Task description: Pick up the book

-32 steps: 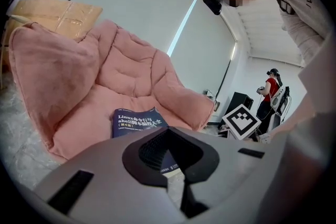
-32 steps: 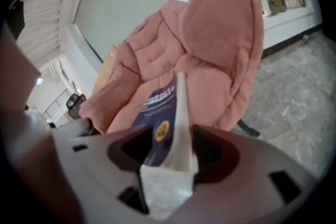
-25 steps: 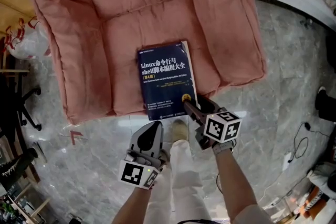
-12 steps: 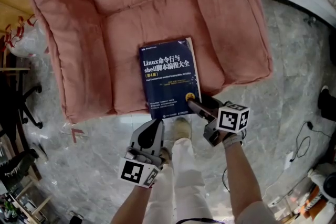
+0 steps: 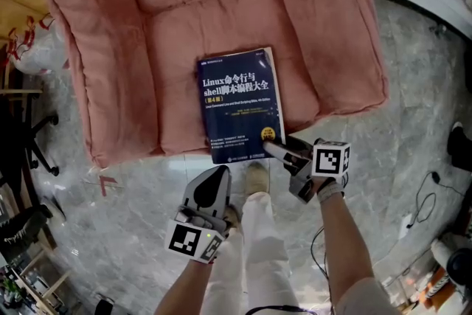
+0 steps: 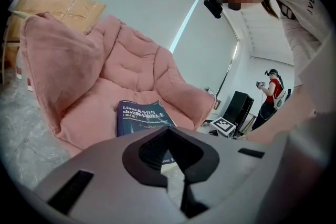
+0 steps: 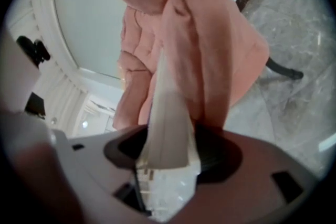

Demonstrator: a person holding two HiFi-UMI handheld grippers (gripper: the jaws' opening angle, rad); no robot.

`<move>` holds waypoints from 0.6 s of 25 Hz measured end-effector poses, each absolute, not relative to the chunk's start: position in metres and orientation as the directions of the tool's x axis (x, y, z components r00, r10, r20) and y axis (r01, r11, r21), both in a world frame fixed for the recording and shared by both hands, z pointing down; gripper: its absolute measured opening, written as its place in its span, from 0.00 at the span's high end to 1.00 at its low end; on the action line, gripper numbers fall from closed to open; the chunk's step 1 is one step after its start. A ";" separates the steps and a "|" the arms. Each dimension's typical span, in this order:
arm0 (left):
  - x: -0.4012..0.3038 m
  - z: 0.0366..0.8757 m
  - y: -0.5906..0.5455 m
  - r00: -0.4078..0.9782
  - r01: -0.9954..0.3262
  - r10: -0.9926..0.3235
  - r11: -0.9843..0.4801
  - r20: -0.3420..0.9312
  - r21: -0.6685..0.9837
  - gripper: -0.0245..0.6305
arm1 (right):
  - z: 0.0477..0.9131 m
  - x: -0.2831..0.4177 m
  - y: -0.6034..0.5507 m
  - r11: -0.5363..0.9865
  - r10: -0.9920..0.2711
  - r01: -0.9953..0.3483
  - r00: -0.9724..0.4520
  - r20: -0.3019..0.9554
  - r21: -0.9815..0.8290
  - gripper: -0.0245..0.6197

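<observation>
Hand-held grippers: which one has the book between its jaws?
The right hand-held gripper: the book's near corner stands between its jaws, which have just been opening. The left hand-held gripper is shut, short of it.

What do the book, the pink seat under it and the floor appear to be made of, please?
The book looks like paper with a smooth, dark blue printed card cover; pale page edges show. The seat seems soft matt fabric over padding, being tufted and creased. The floor is probably polished stone or stone-look tile: grey, veined, reflective.
</observation>
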State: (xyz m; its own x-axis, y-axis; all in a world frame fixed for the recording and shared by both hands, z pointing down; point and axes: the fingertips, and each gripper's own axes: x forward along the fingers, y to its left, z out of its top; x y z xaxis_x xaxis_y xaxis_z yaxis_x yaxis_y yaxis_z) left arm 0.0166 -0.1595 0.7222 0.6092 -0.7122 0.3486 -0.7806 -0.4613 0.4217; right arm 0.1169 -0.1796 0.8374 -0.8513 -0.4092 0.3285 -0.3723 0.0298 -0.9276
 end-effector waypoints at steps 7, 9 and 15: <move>0.013 0.730 -0.150 0.606 -0.783 -0.708 -0.451 0.363 0.428 0.94 | 0.828 0.101 -0.186 0.037 -0.477 -0.295 -0.845 0.242 -0.955 0.52; 0.012 0.731 -0.149 0.606 -0.784 -0.707 -0.451 0.365 0.427 0.94 | 0.829 0.099 -0.190 0.025 -0.505 -0.295 -0.829 0.243 -0.955 0.52; 0.008 0.732 -0.151 0.596 -0.790 -0.718 -0.441 0.361 0.426 0.94 | 0.829 0.096 -0.194 -0.005 -0.531 -0.287 -0.811 0.246 -0.958 0.52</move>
State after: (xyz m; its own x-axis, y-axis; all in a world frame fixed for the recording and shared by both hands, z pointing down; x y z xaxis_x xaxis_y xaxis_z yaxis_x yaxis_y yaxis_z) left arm 0.0083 -0.1514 0.7315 0.5958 -0.7177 0.3606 -0.7897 -0.4414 0.4261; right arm 0.0957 -0.1945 0.8287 -0.8109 -0.5311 0.2459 -0.2871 -0.0051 -0.9579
